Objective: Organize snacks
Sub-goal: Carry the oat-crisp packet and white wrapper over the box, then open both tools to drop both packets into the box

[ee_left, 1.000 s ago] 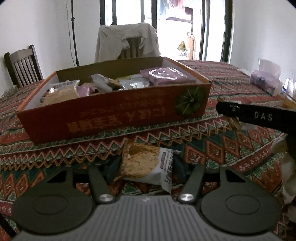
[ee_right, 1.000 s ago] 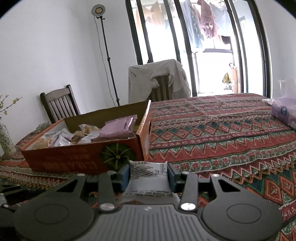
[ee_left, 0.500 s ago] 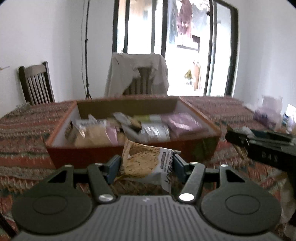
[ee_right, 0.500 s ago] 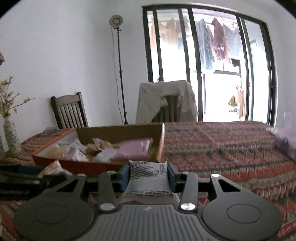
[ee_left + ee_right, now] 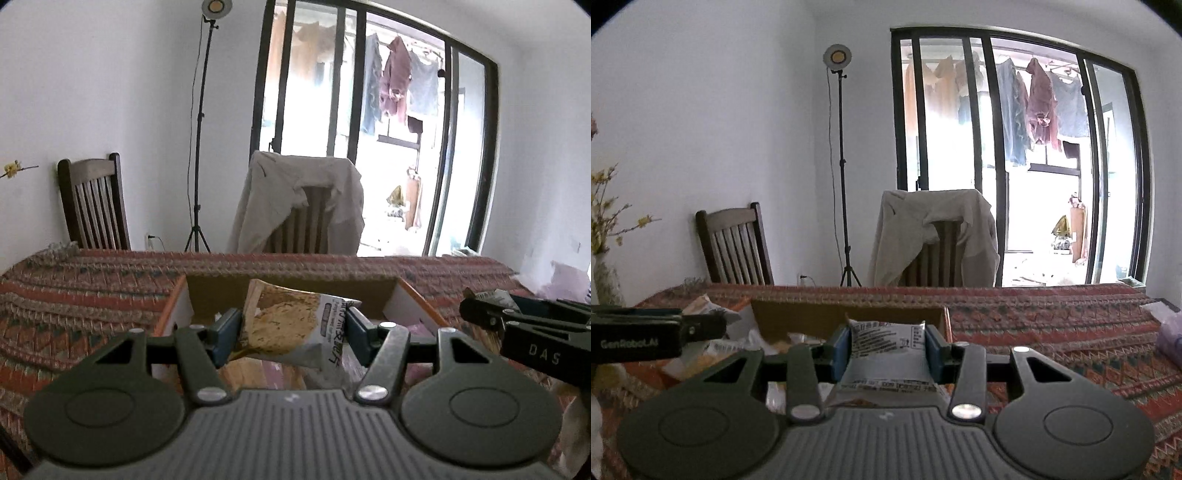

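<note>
Both grippers carry a packet above the box (image 5: 404,295), which sits on the desk (image 5: 1052,325) under a patterned cloth; I judge the packets are held up there so they can be let go into the box with the other snacks. The left gripper (image 5: 291,326) has its fingers (image 5: 225,330) pinching a tan cracker packet (image 5: 291,325) by its side edges, the packet tilted with its top corner toward 11 o'clock and its white end sagging toward 5 o'clock, below the pads. It hangs over the open middle of the box, whose far wall shows at 12 o'clock. The right gripper (image 5: 886,349) has its fingers (image 5: 840,349) pressed on both sides of a white packet (image 5: 886,339), held level and square between the pads, its lower end reaching back toward the camera. In that view the box's right corner lies just past the packet at 1 o'clock, and snacks (image 5: 798,339) in it show at 9 o'clock
</note>
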Motion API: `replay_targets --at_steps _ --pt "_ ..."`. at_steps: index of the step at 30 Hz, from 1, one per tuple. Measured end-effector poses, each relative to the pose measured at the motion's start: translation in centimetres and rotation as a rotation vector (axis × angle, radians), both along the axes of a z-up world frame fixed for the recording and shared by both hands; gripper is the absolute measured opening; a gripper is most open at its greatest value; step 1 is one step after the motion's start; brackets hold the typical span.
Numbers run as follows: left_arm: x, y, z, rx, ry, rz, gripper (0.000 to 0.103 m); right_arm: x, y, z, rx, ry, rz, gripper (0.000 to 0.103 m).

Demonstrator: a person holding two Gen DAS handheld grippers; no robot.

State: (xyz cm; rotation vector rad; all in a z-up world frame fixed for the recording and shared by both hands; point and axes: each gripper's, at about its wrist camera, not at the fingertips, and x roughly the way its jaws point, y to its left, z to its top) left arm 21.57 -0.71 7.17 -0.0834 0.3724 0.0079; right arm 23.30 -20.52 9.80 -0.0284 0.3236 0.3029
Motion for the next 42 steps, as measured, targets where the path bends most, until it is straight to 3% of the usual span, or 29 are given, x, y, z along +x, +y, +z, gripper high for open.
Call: replay_targets --at_steps 9,14,24,34,36,37,39,40,41,42 --pt "4.1 1.7 0.8 -0.023 -0.033 0.060 0.062 4.7 2.4 0.5 0.017 -0.007 -0.003 0.041" --pt "6.2 2.8 -0.2 -0.044 -0.022 0.098 0.062 6.8 3.0 -0.5 0.025 -0.005 -0.003 0.041" --pt "7.4 3.8 -3.7 -0.043 0.028 0.107 0.061 7.0 2.3 -3.9 0.027 0.015 0.009 0.041" --pt "6.7 2.7 -5.0 -0.017 -0.003 0.059 0.064 6.8 2.7 -5.1 0.012 0.005 0.008 0.043" --pt "6.6 2.7 -5.1 -0.027 -0.006 0.053 0.073 6.7 2.9 -5.4 0.006 0.004 0.006 0.051" --pt "6.5 2.9 -5.2 -0.036 -0.014 0.052 0.082 6.7 2.8 -5.4 0.007 0.001 0.002 0.059" --pt "6.2 3.3 -5.0 -0.052 -0.039 0.056 0.091 6.7 2.7 -5.4 0.011 0.000 -0.007 0.062" --pt "5.9 3.4 -4.9 -0.057 -0.051 0.060 0.099 6.8 2.6 -5.4 0.015 0.003 -0.009 0.068" --pt "5.7 3.5 -4.9 -0.064 -0.064 0.068 0.103 6.8 2.5 -5.5 0.024 0.005 -0.015 0.080" --pt "5.6 3.6 -4.8 -0.066 -0.075 0.078 0.103 6.9 2.4 -5.6 0.029 0.005 -0.022 0.086"
